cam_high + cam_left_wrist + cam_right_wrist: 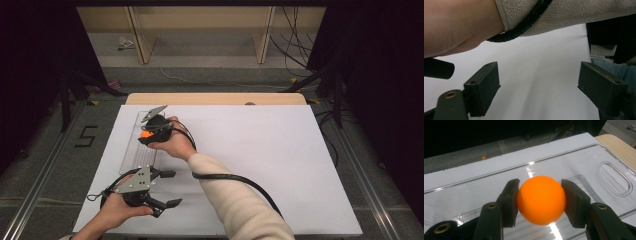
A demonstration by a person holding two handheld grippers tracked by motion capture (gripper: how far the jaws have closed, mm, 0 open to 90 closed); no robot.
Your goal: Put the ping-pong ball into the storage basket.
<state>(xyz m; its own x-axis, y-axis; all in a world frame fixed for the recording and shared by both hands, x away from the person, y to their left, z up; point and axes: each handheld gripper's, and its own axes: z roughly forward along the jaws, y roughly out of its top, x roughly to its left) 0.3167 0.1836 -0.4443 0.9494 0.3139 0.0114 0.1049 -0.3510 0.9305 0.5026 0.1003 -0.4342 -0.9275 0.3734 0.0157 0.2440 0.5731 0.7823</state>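
Currently we hold the orange ball [541, 199] clamped in the right hand-held gripper [540, 201] just above the clear tray [584, 165], left hand-held gripper [537, 88] open and idle; next, we judge, lower and release carefully.

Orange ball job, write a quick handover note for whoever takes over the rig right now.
Right claw: shut on the orange ball, held just above the clear plastic tray at the table's left side.
Left claw: open, empty, over the white table sheet near the front edge.
Done: ball gripped.
Left: probably set the ball down in the tray and release; that is my guess from where it hangs.
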